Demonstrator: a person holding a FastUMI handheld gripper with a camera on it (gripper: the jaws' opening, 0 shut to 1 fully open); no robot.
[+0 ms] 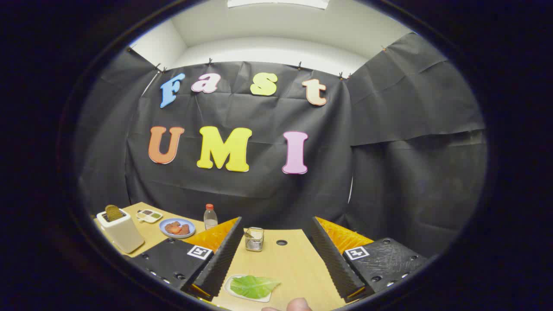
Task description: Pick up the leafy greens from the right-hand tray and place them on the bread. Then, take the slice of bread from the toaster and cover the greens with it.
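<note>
While the gripper (pixel 276 263) hangs above the wooden table (pixel 298 263), its fingers stand spread wide and grip nothing. Between them, close in, a green leaf (pixel 254 286) lies on a small white tray (pixel 231 290). Off to the left, a slice of bread (pixel 113 212) sticks out of the toaster (pixel 121 231).

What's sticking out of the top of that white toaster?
A brown slice of bread stands in the slot of the toaster, its upper part poking out. Its lower part is hidden inside. The tool is open, fingers apart, near the leafy green.
</note>
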